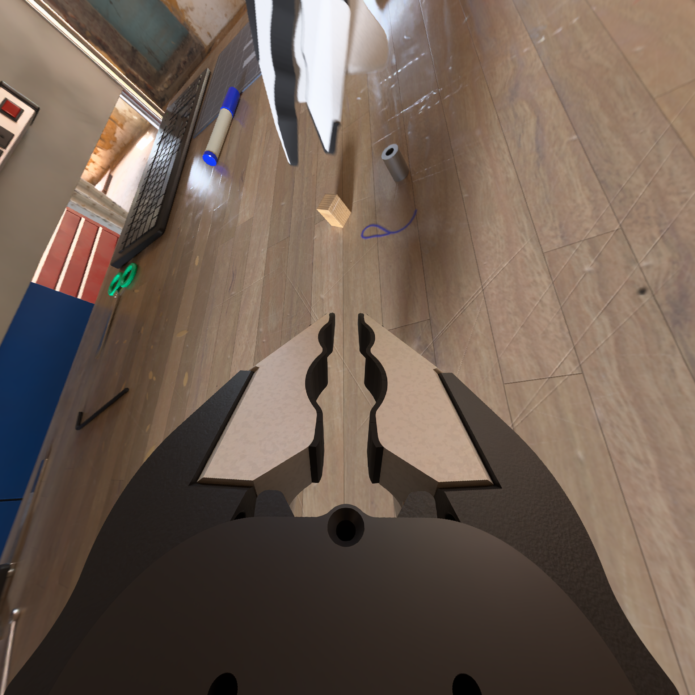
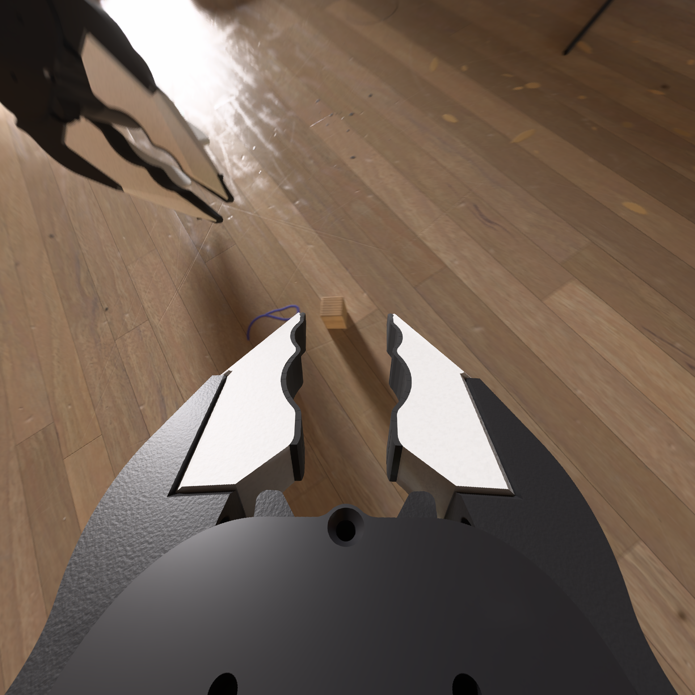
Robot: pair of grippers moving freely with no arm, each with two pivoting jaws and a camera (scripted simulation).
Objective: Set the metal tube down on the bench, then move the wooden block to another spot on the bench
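Note:
The metal tube (image 1: 395,162), a short grey cylinder, lies on its side on the wooden bench (image 1: 526,263), with no gripper touching it. The wooden block (image 1: 334,215) sits on the bench just left of it. My left gripper (image 1: 346,319) hovers well short of both, its jaws nearly together and empty. My right gripper (image 2: 346,319) is open and empty, and the block (image 2: 333,313) sits on the bench just beyond its fingertips, between them. The right gripper's white fingers also show above the block in the left wrist view (image 1: 312,146). The tube is hidden in the right wrist view.
A blue cord loop (image 1: 387,229) lies next to the block. Along the bench's left side are a blue-capped marker (image 1: 222,128), a black keyboard (image 1: 161,169), green-handled scissors (image 1: 122,280) and a black hex key (image 1: 99,410). The left gripper (image 2: 222,208) hangs at upper left.

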